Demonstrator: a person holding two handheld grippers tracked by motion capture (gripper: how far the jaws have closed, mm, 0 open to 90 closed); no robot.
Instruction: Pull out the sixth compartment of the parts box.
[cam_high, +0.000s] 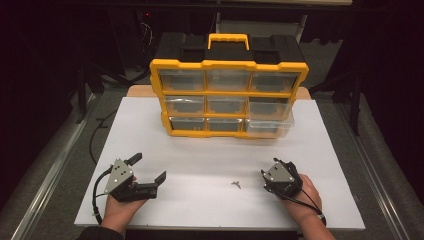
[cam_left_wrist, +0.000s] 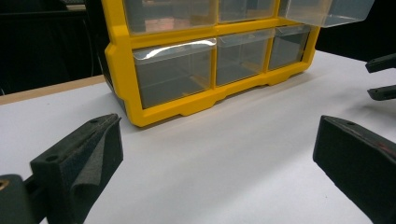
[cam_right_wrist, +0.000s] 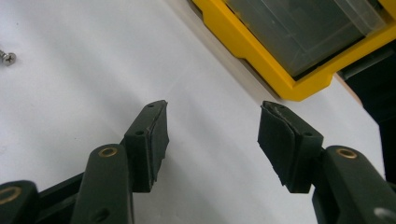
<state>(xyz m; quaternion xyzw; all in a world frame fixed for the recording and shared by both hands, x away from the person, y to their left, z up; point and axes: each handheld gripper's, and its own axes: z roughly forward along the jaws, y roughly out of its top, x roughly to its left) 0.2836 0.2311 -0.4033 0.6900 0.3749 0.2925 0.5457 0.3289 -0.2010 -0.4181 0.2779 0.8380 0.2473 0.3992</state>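
A small screw (cam_high: 236, 184) lay loose on the white counter (cam_high: 200, 150), between the two hands and nearer the right one, well short of the yellow drawer cabinet (cam_high: 229, 97) standing at the far side. It looked like the piece the work was about, lying out in the open where either hand could get at it.

The right tongs (cam_high: 270, 172) hovered just beside it, jaws partly apart with nothing between them; the right gripper view showed bare counter in the gap and the screw (cam_right_wrist: 6, 57) off toward the upper left corner. I judged they needed swinging across before they could close on it.

The left tongs (cam_high: 149, 168) rested low on the counter, spread wide and empty, pointed toward the cabinet's bottom row. One clear drawer (cam_high: 269, 125) at the lower right stuck out past the yellow frame, probably pulled ready to take the screw.
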